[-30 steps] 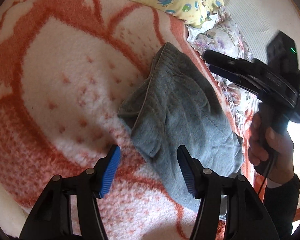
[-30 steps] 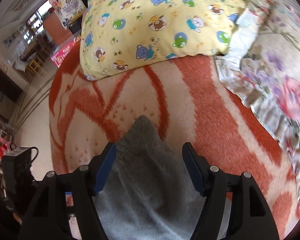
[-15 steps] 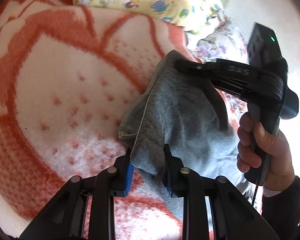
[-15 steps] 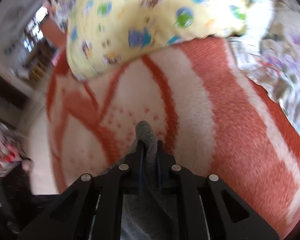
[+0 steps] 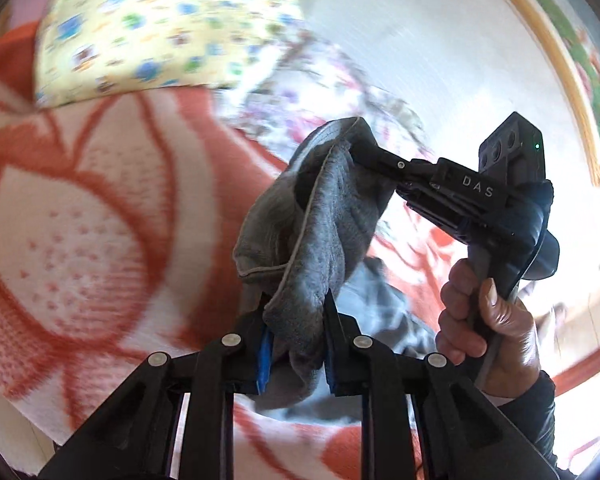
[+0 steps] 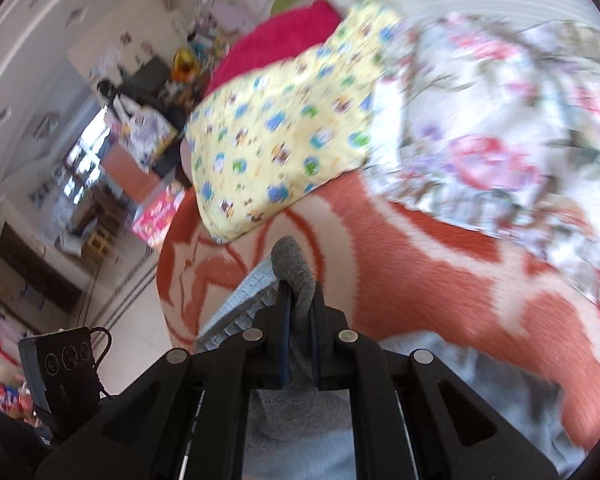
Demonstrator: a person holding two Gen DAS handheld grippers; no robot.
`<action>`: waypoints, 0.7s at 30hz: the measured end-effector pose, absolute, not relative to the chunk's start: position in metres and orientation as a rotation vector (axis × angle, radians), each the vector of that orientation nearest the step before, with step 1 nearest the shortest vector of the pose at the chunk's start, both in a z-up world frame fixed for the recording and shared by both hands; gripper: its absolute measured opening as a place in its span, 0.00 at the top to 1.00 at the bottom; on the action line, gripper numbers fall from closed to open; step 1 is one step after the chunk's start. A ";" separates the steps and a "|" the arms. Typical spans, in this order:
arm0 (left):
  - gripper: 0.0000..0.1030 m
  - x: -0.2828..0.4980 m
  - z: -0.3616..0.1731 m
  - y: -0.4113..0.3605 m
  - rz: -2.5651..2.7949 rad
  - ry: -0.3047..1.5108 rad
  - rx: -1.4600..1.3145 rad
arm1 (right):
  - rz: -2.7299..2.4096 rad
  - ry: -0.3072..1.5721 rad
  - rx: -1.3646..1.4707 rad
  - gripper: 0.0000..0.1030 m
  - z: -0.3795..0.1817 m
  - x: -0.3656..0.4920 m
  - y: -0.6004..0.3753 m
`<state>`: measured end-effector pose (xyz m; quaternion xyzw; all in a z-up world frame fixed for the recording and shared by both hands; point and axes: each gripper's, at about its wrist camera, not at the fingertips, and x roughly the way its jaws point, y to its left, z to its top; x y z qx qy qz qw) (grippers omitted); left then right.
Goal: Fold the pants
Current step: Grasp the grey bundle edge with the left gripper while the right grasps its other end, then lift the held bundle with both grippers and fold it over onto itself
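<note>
Both grippers are now lifting the grey pants (image 5: 320, 232) off the orange-and-white blanket (image 5: 80, 208), where a second ago the garment was lying flat and both sets of jaws were standing wide. On the left gripper (image 5: 296, 344), the jaws have just been closing and its 2 blue pads are pinching a thick bunched fold of the grey fabric between them. On the right gripper (image 6: 299, 334), the jaws are nearly meeting and are clamping a thin rolled edge of the pants (image 6: 296, 272). Only the left wrist view is showing the right gripper (image 5: 364, 152) from outside, biting the top of the raised cloth, with the person's hand (image 5: 488, 320) wrapping its handle and the garment's loose lower part trailing on the blanket beneath. Only the right wrist view is showing the room beyond the bed, blurred, and a black camera unit at lower left. Each view is showing 1 yellow bear-print pillow (image 6: 284, 144) and 1 floral bedspread (image 6: 500, 128) behind the blanket. No containers are showing clearly.
</note>
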<state>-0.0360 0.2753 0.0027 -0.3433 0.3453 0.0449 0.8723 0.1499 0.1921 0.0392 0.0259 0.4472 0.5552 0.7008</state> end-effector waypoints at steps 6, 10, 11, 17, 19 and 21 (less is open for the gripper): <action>0.83 -0.019 0.019 0.208 -0.057 0.764 -0.635 | 1.118 0.951 0.157 0.92 0.047 0.149 0.102; 0.83 -0.011 0.018 0.167 -0.120 0.807 -0.588 | 1.040 0.954 0.210 0.92 0.041 0.152 0.046; 0.83 -0.008 0.018 0.159 -0.133 0.816 -0.579 | 1.025 0.954 0.226 0.92 0.039 0.153 0.034; 0.84 0.001 0.021 0.108 -0.204 0.852 -0.506 | 0.956 0.908 0.351 0.92 0.033 0.150 -0.039; 0.84 0.003 0.023 0.089 -0.233 0.861 -0.479 | 0.935 0.888 0.395 0.92 0.030 0.148 -0.061; 0.84 0.008 0.023 0.073 -0.256 0.871 -0.457 | 0.911 0.869 0.446 0.92 0.027 0.146 -0.084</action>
